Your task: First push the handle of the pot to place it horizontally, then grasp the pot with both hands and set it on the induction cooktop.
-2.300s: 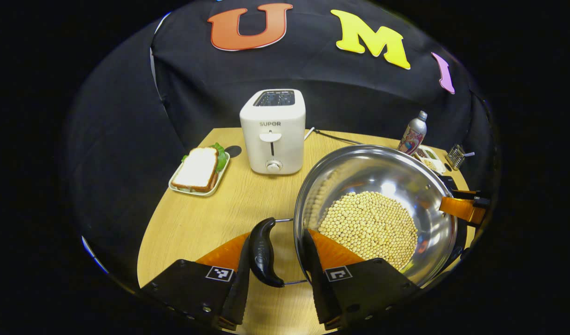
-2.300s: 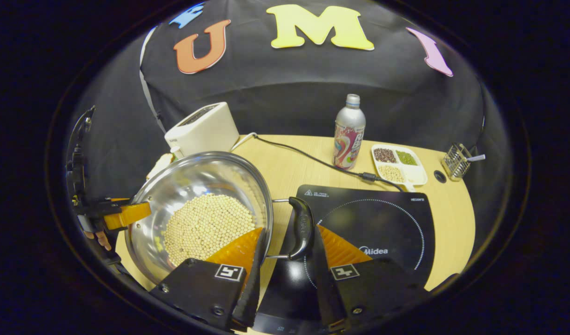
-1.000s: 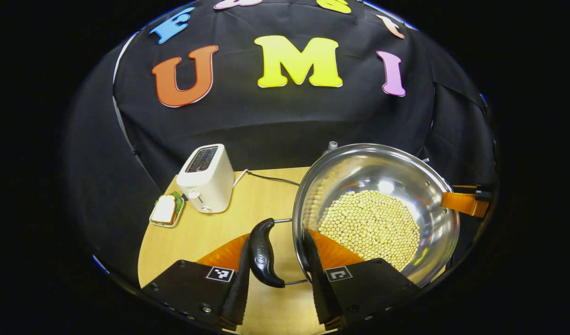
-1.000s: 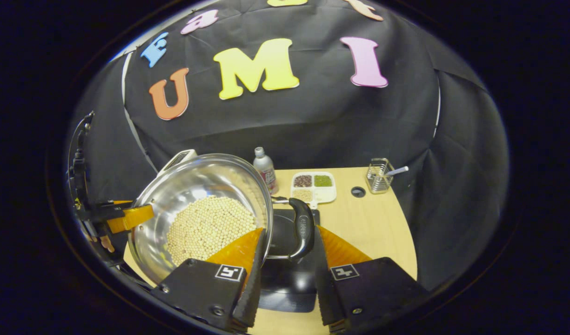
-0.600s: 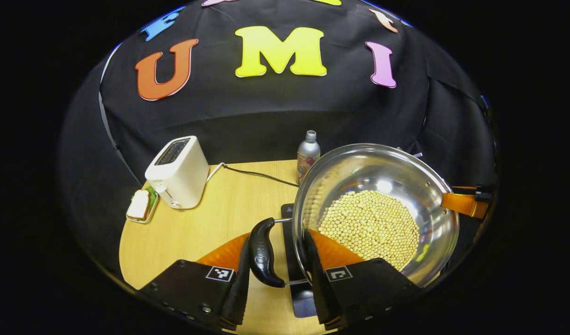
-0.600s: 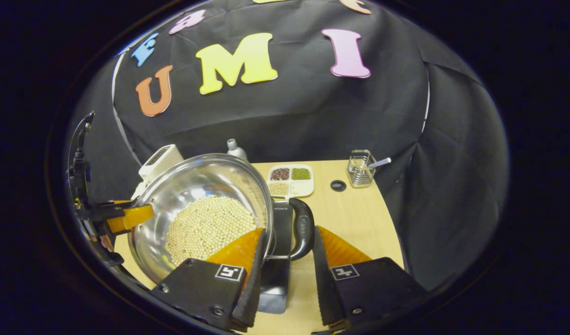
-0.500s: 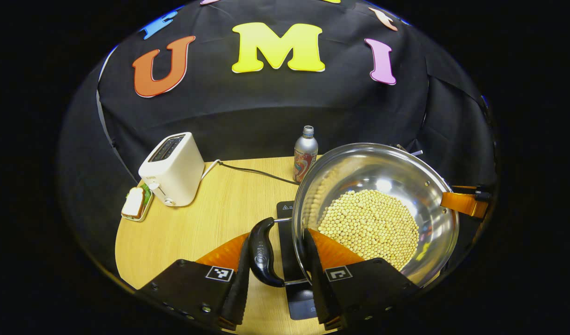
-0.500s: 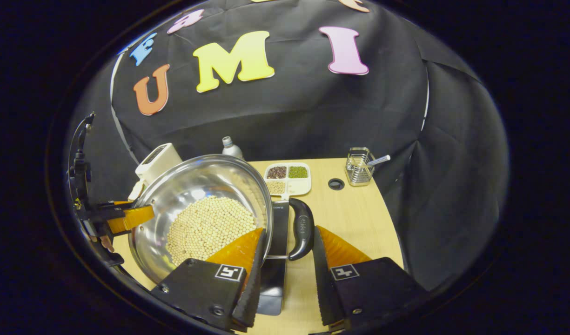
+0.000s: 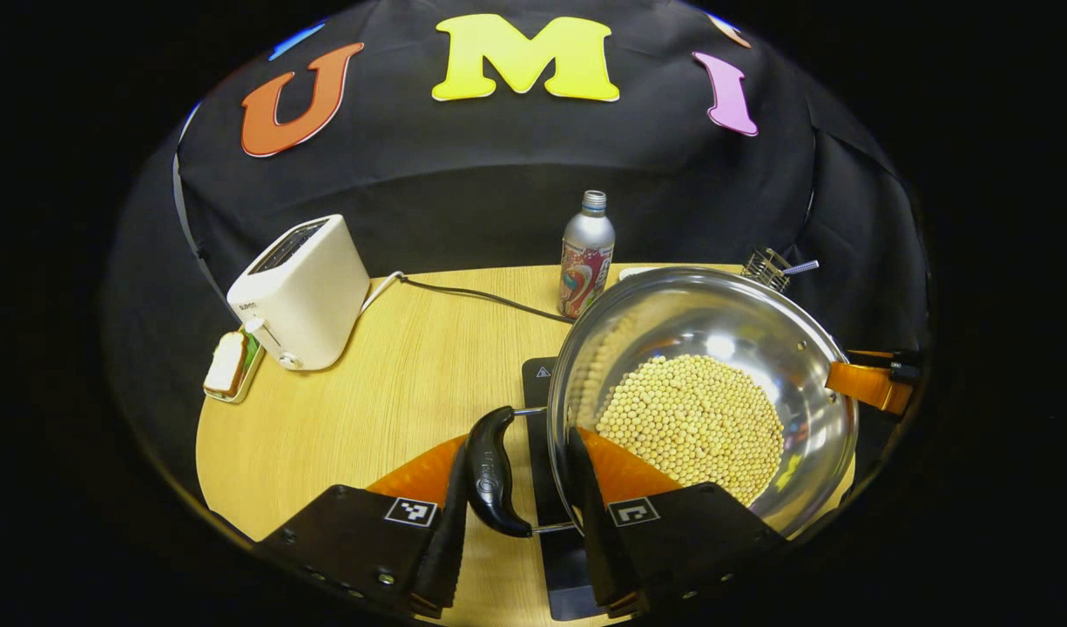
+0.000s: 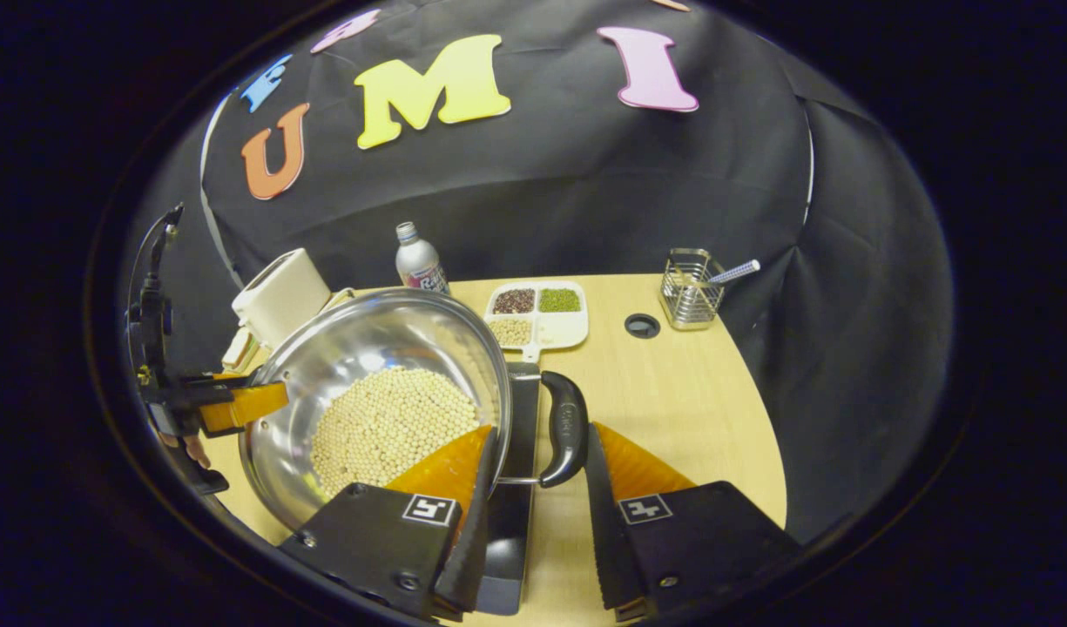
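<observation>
I hold a shiny round steel pot of pale beans above the black induction cooktop, left tongs and right tongs each pinching a black side handle.

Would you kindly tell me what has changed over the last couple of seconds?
The pot was carried from beside the toaster across to above the induction cooktop. Both tongs, left and right, stay on its handles; the beans stay inside.
</observation>
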